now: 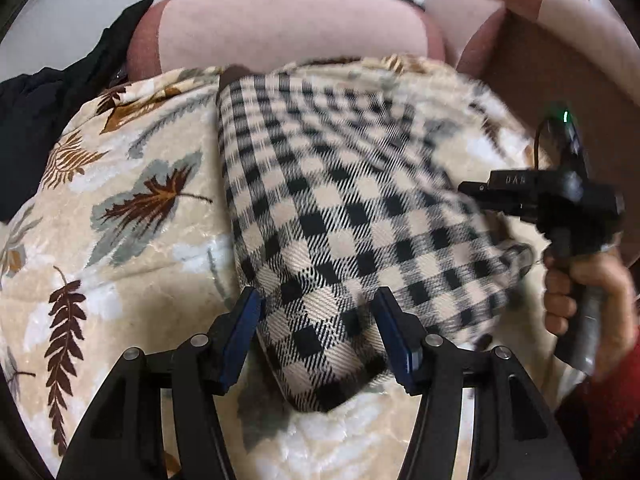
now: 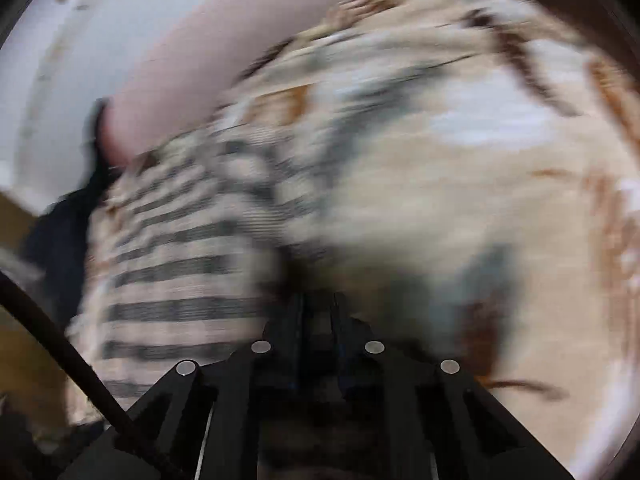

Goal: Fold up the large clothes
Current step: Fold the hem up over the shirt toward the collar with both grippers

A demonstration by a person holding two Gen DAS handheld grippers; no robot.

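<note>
On the leaf-print blanket [image 1: 132,264], cream with brown, rust and grey leaves: one checked garment [image 1: 340,216], black and beige plaid, folded into a long panel running from the near edge toward the headboard [image 1: 280,28].

Item, my left gripper [image 1: 316,300]: blue-padded fingers [image 1: 244,320] spread wide, released, straddling the garment's near folded corner; cloth lies between them, nothing pinched.

Item, my right gripper [image 2: 318,312]: seen from its own wrist camera, jaws drawn close together, with something pale showing in the narrow gap. Heavy motion blur; I cannot tell whether cloth is actually caught there. From the left wrist view its black body [image 1: 560,200] sits at the garment's right edge, my right hand [image 1: 580,292] wrapped round the handle, a red sleeve [image 1: 600,412] below it.

Item, headboard: pink padded, beyond the garment's far end.

Item, dark clothing [image 1: 44,120]: black heap at the blanket's far left, apart from the plaid piece.

Item, right wrist view: garment [image 2: 180,272] lies left of the gripper, blanket [image 2: 460,180] to the right, both smeared.
</note>
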